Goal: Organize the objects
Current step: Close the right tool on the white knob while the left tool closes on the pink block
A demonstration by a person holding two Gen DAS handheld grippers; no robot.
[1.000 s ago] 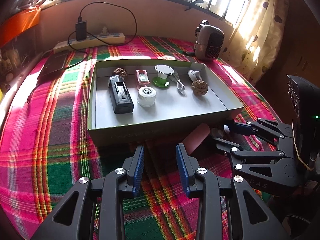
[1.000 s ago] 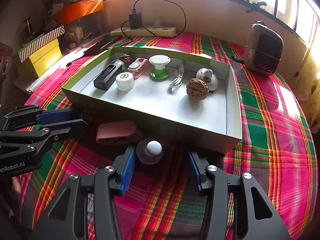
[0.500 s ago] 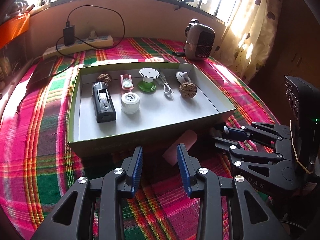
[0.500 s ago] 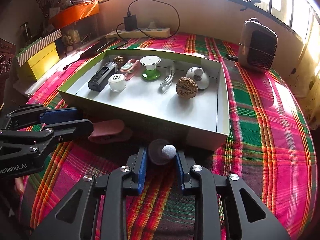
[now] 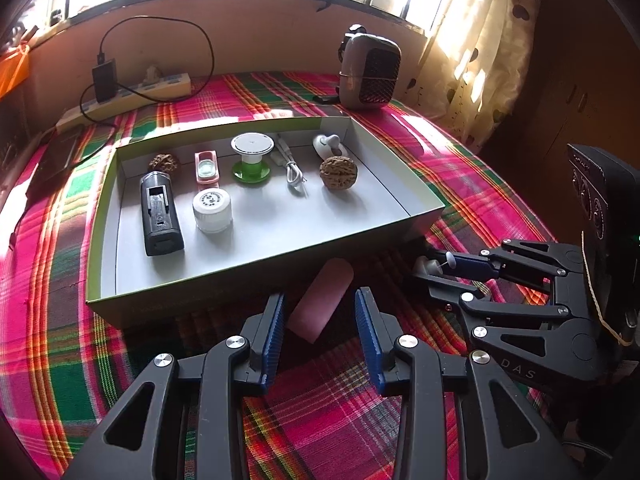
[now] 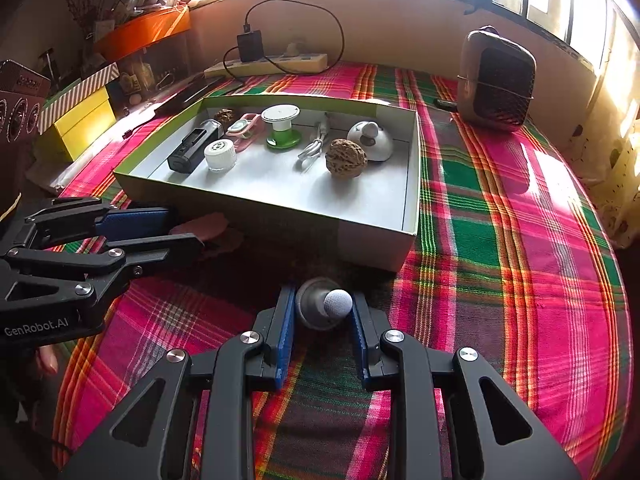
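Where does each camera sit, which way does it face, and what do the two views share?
Left wrist: on the left gripper, looking down along its opening jaws at the pink case; the right gripper shows beside it.
Right wrist: on the right gripper, shut on the grey knob; the left gripper shows beside it.
Shared: the tray, the walnut and the heater.

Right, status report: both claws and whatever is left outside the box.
Right claw shut on grey knob piece. Left claw opening, pink case ahead, ungripped. Box wall directly ahead.
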